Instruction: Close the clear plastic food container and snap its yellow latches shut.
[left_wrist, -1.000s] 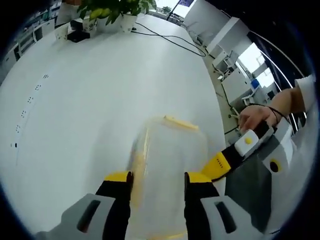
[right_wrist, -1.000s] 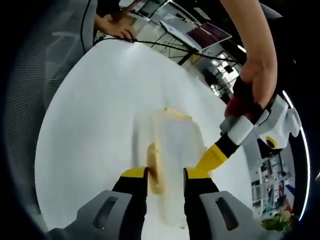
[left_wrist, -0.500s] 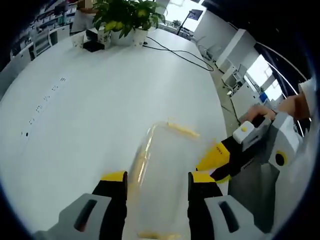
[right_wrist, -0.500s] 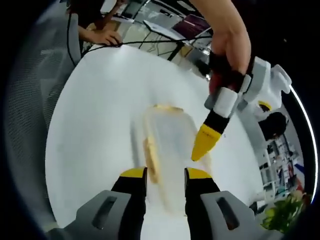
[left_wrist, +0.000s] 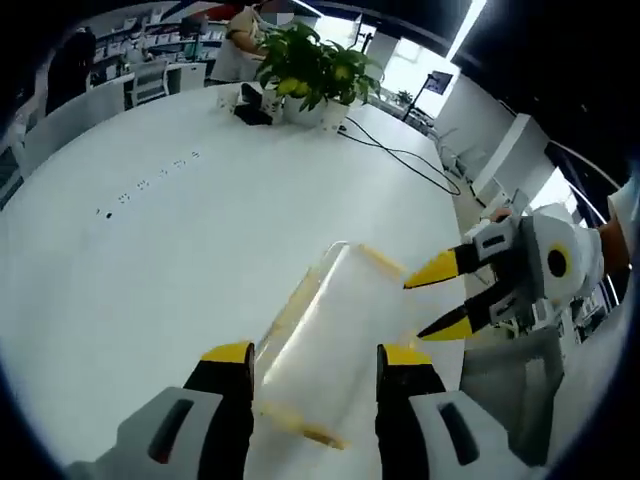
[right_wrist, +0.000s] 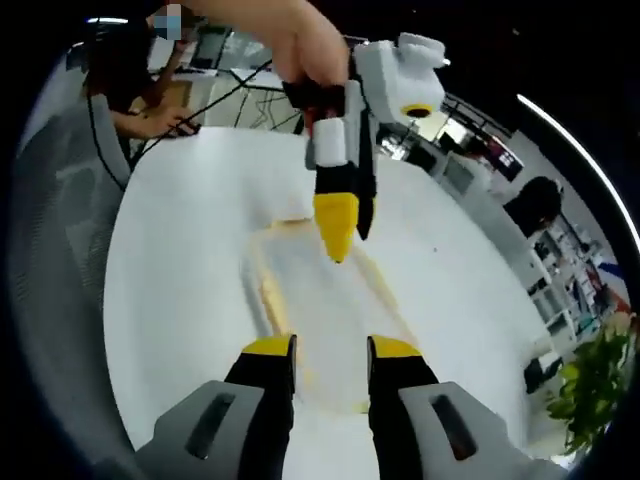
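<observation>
Your clear plastic food container (left_wrist: 330, 345) lies on the white table (left_wrist: 150, 260), near its edge on your right-gripper side, with broad bare surface toward the potted plant (left_wrist: 315, 75). Your left gripper (left_wrist: 312, 357) hovers over it, jaws parted and empty. Your right gripper (right_wrist: 320, 350) hangs above the container's yellow latch (right_wrist: 270, 305), likewise parted and empty.

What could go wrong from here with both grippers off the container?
The clear container lies unheld on the smooth white table, so a push on a yellow latch may slide it. The right gripper hangs open beside it near the table's edge; a nudge there might send it off.
</observation>
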